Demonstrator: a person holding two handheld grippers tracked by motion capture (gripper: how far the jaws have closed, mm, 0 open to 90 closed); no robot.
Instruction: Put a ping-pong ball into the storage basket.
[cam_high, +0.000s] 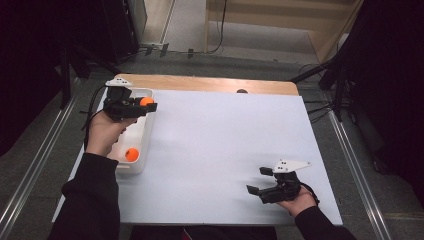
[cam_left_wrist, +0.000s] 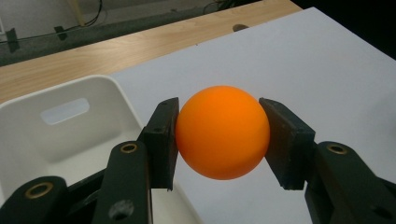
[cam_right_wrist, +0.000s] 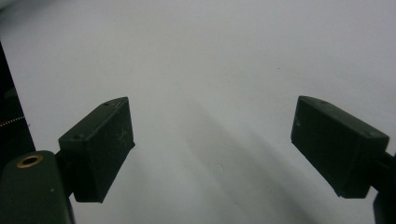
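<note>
We note the left gripper (cam_left_wrist: 219, 135) clamped on an orange ball (cam_left_wrist: 222, 131), one flat black pad pressed to each side of it, held above the near-right rim of the white bin (cam_high: 148, 131) at the table's (cam_high: 225, 150) left edge; a second orange ball (cam_high: 132, 154) lies inside that bin, nearer the person. The held ball is smooth, matte and round, so we read no long axis or heading from it; the bin is glossy moulded plastic with a slot handle, the table white-topped with a wooden far strip. The right gripper (cam_high: 260, 181) hovers low over bare table at the near right, jaws spread wide with nothing between them.
</note>
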